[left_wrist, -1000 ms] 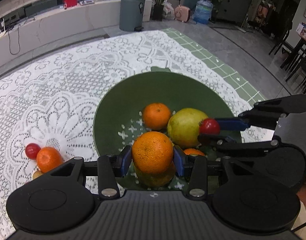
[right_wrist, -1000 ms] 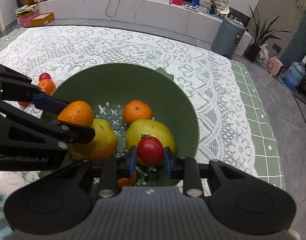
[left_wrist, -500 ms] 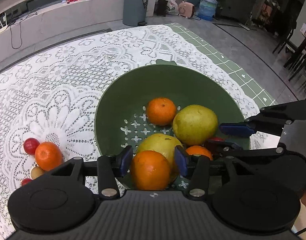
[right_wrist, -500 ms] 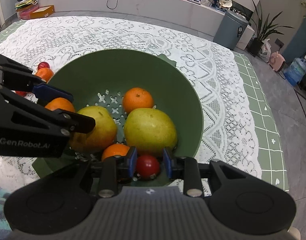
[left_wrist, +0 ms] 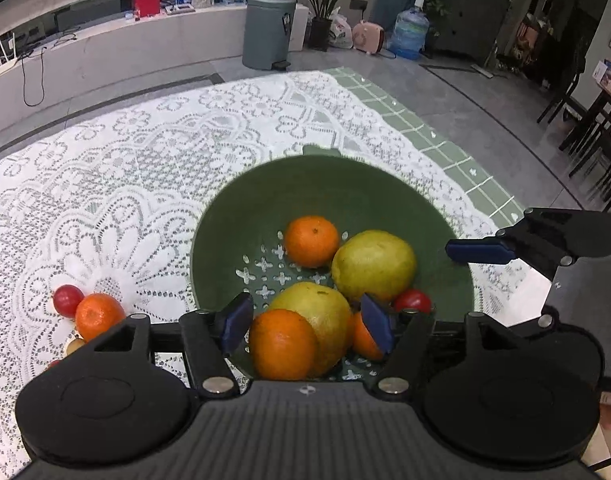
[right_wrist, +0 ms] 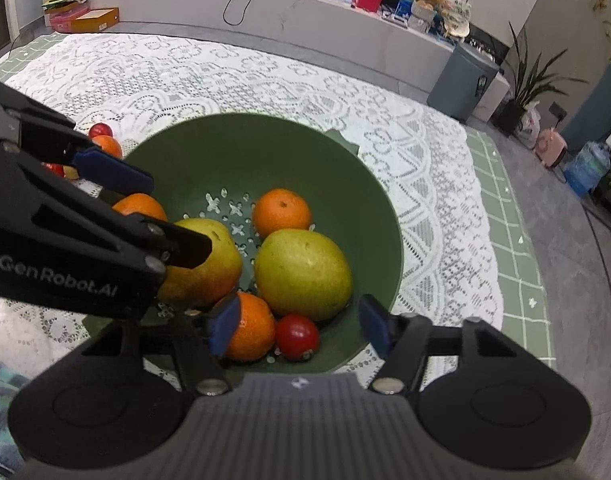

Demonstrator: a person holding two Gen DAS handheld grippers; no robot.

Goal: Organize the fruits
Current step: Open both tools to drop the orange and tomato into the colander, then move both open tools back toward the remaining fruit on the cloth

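Both jaws are opening: the left hand-held gripper (left_wrist: 307, 326) spreads around an orange (left_wrist: 282, 344), the right hand-held gripper (right_wrist: 297, 326) around a tomato (right_wrist: 297, 336), both fruits lying free at the bowl's (left_wrist: 265, 200) near wall. Lift each straight up, pads wide, so nothing rolls. More fruit (left_wrist: 93, 314) waits on the worktop (left_wrist: 125, 184), left.

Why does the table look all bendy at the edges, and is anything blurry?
Both wrist views use a fisheye lens, so the lace tablecloth and the floor curve toward the edges. In the left wrist view the green bowl has a slightly smeared far rim; the fruit stays sharp. In the right wrist view the green pear shows only soft shine, no harsh glare.
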